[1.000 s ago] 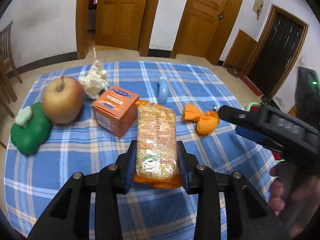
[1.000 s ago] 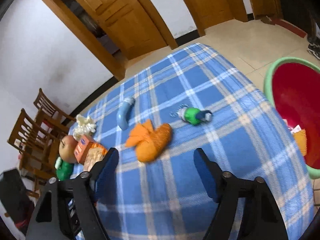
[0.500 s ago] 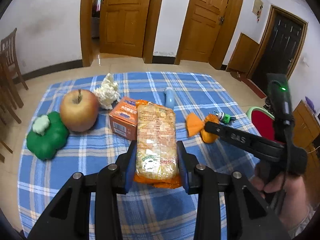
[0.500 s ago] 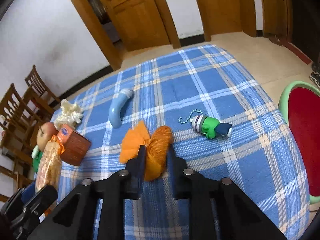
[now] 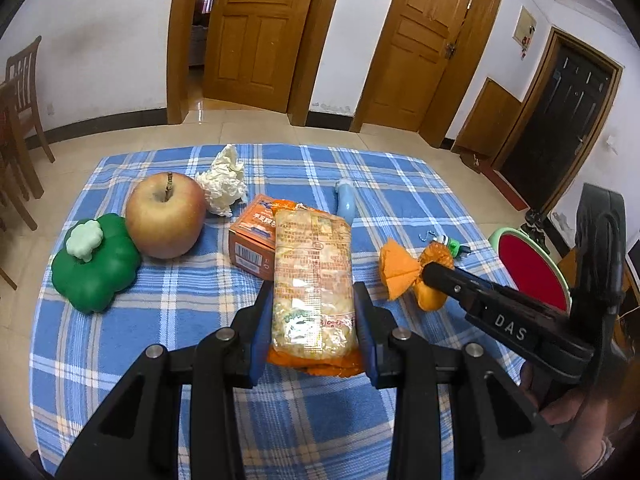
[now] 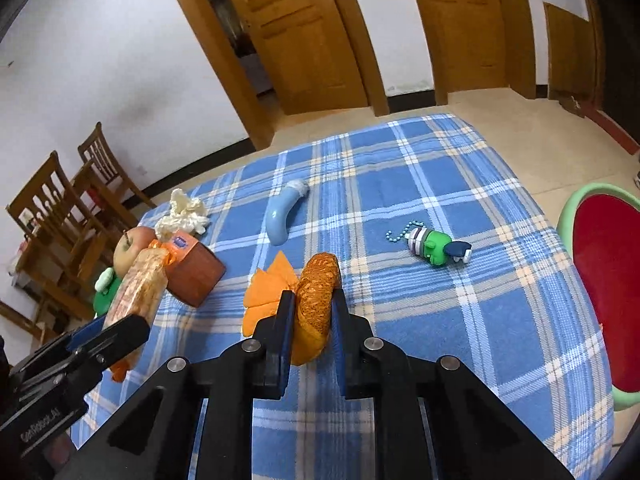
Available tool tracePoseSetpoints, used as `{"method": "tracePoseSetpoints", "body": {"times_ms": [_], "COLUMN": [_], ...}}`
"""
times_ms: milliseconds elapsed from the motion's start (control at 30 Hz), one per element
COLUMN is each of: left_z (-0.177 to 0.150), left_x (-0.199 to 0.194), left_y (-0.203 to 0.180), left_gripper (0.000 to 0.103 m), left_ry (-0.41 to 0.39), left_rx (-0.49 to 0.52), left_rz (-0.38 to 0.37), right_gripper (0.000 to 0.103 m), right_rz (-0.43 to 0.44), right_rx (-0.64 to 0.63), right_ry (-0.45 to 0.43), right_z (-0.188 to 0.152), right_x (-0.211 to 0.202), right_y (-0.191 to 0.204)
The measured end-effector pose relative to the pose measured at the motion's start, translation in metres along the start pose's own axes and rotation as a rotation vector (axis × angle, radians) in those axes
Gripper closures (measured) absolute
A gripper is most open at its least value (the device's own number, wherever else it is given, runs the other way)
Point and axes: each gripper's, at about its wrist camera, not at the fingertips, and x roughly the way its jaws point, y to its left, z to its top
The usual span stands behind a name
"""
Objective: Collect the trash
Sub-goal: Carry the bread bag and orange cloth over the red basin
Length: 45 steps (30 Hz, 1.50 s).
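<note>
snack packet (image 5: 313, 276) sits clamped between the fingers of the left gripper (image 5: 312, 320), lifted over the blue checked tablecloth (image 5: 120, 344), just in front of the orange box (image 5: 256, 240). right of the box, the right gripper (image 6: 310, 316) is closed on the orange wrapper (image 6: 316, 292). a red bin (image 6: 608, 288) stands beyond the cloth's right edge, well apart from the box.

left wrist view: looks forward and down along the left gripper (image 5: 312, 320), close above the table (image 5: 120, 360).
right wrist view: same from the right gripper (image 6: 310, 316).
shared: the tabletop ahead; each view shows the other gripper.
</note>
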Motion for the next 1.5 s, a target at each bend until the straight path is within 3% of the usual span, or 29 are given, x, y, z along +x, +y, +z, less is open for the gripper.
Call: {"method": "tracePoseSetpoints", "body": {"times_ms": [300, 467, 633, 867, 1500], "left_z": [0.008, 0.016, 0.019, 0.017, -0.002], "left_x": [-0.002, 0.0, 0.001, 0.013, 0.068], "left_y": [-0.02, -0.042, -0.07, -0.116, -0.253], "left_gripper": [0.066, 0.066, 0.066, 0.066, 0.065], "left_ry": [-0.024, -0.05, -0.074, -0.077, -0.059], "left_rx": [0.076, 0.11, 0.153, 0.213, 0.377], "left_rz": [0.022, 0.018, 0.005, -0.012, -0.098], "right_gripper": [0.086, 0.086, 0.086, 0.086, 0.086], "right_rz": [0.082, 0.054, 0.058, 0.022, -0.118], "right_rx": [-0.07, -0.163, -0.164, -0.123, 0.145], "right_ry": [-0.079, -0.143, -0.173, -0.229, -0.323], "right_z": [0.001, 0.007, 0.011, 0.012, -0.018], "right_x": [-0.029, -0.052, -0.064, -0.086, -0.133], "right_y": [0.009, 0.018, 0.006, -0.035, -0.206]}}
